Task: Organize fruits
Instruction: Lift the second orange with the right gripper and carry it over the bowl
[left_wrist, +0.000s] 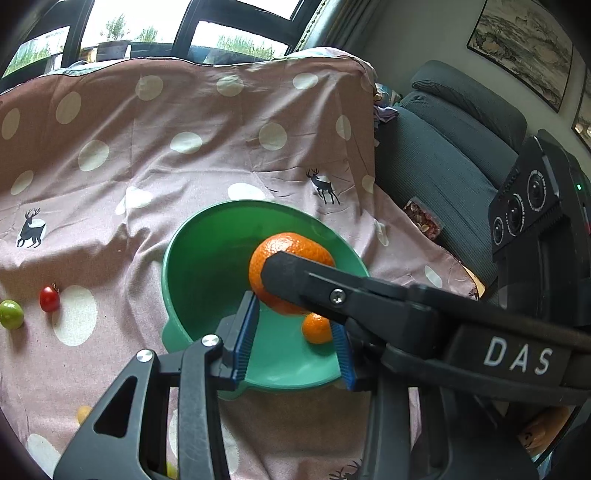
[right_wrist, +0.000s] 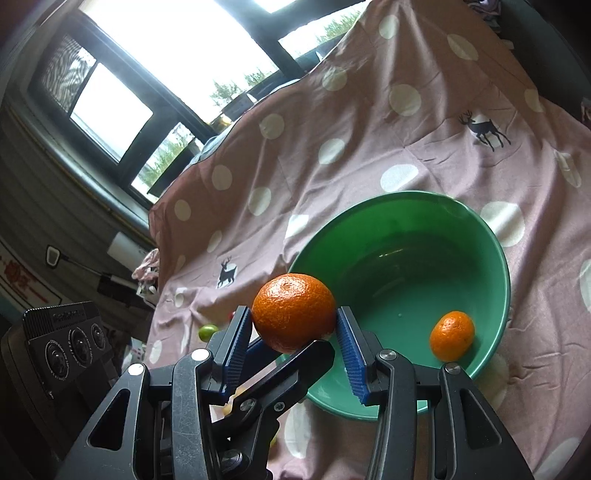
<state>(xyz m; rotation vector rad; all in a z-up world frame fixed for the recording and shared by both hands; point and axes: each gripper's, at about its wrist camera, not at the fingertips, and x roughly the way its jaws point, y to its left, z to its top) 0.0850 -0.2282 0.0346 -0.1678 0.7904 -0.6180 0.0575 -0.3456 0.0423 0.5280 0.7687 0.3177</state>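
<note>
Covering the whole surface, a pink spotted cloth (right_wrist: 369, 147) is lying under both claws. Sitting just ahead of the right gripper (right_wrist: 295, 332) is a green bowl (right_wrist: 491, 236), its near rim caught between the blue pads of the left gripper (left_wrist: 295, 332), which is closed on that rim. The right one is pinching a large orange (right_wrist: 293, 312) over the bowl's near edge. A small orange (right_wrist: 452, 335) is resting inside, right of the claw.
</note>
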